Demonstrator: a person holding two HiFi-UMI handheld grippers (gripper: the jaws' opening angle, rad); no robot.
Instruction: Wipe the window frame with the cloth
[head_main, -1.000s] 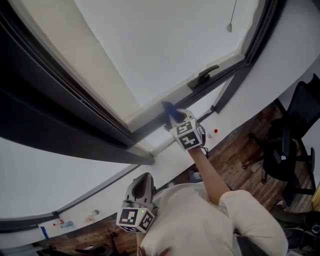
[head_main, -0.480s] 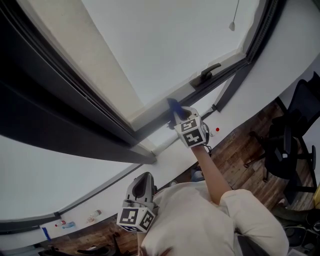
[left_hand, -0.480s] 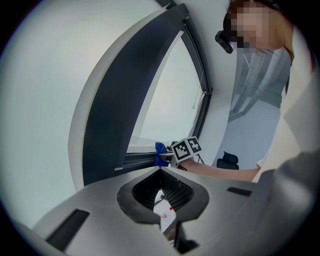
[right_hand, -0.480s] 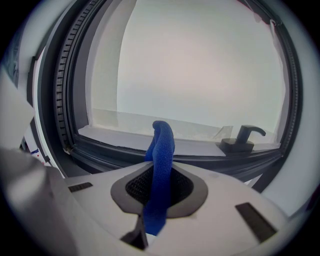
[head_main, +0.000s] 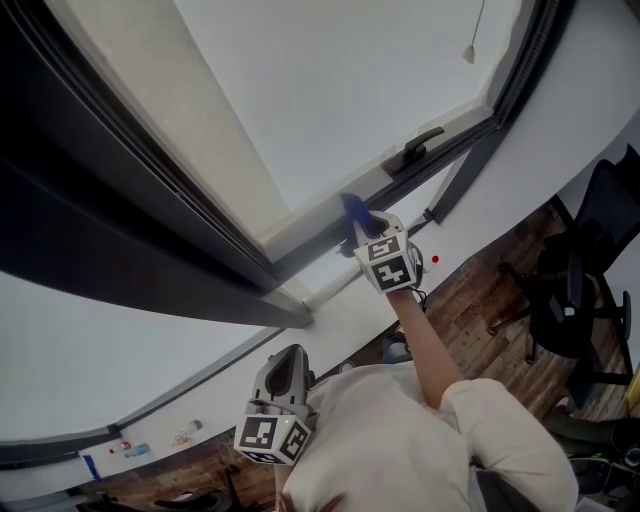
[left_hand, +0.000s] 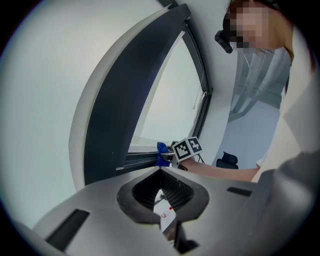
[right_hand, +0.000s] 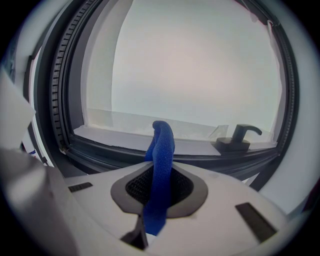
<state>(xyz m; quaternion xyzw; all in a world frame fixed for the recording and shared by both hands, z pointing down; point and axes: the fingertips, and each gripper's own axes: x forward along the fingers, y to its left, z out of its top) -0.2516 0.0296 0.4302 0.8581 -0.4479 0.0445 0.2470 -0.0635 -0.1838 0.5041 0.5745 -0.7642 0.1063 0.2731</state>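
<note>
Left arm: it is tucked low against the person's chest, and the left gripper (head_main: 286, 366) points up at the white wall below the window.
Left fingers: the fingers (left_hand: 107, 212) are clenched together with nothing between them, well apart from the cloth.
Right arm: the bare forearm (head_main: 425, 350) stretches up and forward out of a white sleeve (head_main: 500, 430). It carries the right gripper (head_main: 366, 229) to the bottom edge of the window frame (head_main: 300, 255).
Right fingers: the fingers (right_hand: 220, 200) are clenched on the blue cloth (right_hand: 160, 160), which runs through the padded gap as a narrow folded band.
Cloth: its free end stands out past the fingertips and curls over. In the head view that end lies against the frame's dark bottom rail, by the pale ledge under the glass.
Position on frame: the cloth sits about midway along the bottom rail, left of the black window handle (right_hand: 240, 136) and apart from it.
</note>
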